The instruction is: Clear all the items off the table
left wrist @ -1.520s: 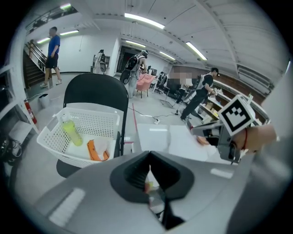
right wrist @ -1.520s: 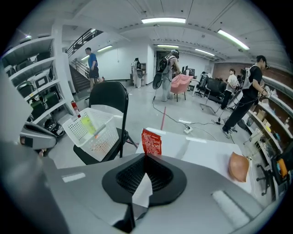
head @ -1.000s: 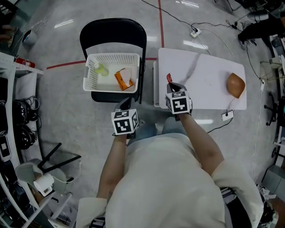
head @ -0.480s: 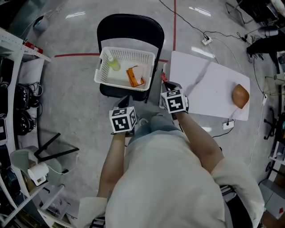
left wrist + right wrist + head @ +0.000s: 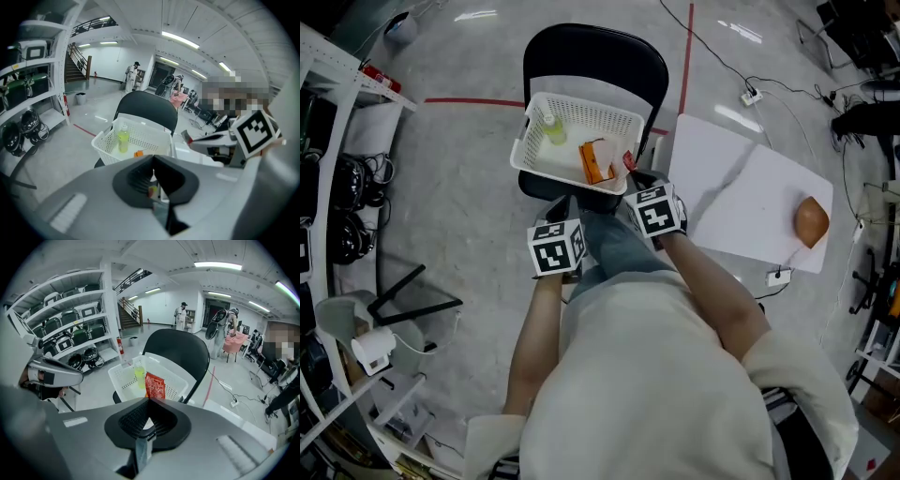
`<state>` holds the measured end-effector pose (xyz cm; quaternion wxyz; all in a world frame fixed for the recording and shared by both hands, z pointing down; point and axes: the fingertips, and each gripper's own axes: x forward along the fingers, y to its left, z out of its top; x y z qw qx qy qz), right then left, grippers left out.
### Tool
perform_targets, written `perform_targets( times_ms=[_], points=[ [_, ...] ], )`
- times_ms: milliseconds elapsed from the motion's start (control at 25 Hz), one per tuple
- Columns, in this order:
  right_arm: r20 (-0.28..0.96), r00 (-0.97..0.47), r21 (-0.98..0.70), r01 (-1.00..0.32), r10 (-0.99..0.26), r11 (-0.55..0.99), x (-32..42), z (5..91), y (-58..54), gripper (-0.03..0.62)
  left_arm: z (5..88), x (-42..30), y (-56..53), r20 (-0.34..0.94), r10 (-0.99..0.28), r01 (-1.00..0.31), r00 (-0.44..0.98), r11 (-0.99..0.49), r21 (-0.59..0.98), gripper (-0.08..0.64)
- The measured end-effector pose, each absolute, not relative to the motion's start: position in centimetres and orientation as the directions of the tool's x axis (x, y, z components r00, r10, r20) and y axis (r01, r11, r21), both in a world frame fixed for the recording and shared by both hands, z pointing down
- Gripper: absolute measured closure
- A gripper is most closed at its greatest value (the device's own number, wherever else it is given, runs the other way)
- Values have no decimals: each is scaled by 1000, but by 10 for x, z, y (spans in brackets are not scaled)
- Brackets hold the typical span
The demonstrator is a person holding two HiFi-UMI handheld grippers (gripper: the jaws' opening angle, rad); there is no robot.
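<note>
Head view: looking down on white basket [image 5: 581, 112] on black chair [image 5: 595, 52]. In basket: green bottle [image 5: 549, 127], orange packet [image 5: 593, 161]. Right tool [image 5: 631, 169]: pinched tight on red packet [image 5: 627, 159], right by basket's right edge. Left tool [image 5: 567, 208]: closed all way, nothing in it, near basket's front side. White desk [image 5: 741, 202] to right of chair, brown round thing [image 5: 811, 221] at far end, well apart from both tools. Right gripper view: red packet sticking up from closed jaws, basket behind.
</note>
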<state>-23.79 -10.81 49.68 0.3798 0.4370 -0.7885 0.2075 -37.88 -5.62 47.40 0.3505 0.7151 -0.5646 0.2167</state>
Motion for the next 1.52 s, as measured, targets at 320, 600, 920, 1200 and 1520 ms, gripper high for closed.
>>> perform_targets(
  times_ms=[320,600,920,1200,1520],
  points=[
    [791,-372,-8,-801,-486,599,-279,508,-138,588,483,-397,-86,724,-637,-961,263,-106,257,551],
    [810,-383,-26,-779,-444,626,-303,521,-160,588,493,-408,-112,735,-623,-959,266,-95,266,551],
    [825,-399,-47,-753,-400,656,-328,541,-180,588,511,-422,-131,763,-593,-960,257,-65,273,551],
    [840,-408,-81,-745,-357,662,-349,558,-189,588,527,-436,-145,783,-570,-960,250,-43,276,551],
    [853,-415,-111,-736,-316,668,-370,577,-197,588,541,-448,-164,797,-549,-961,254,-47,274,551]
  ],
)
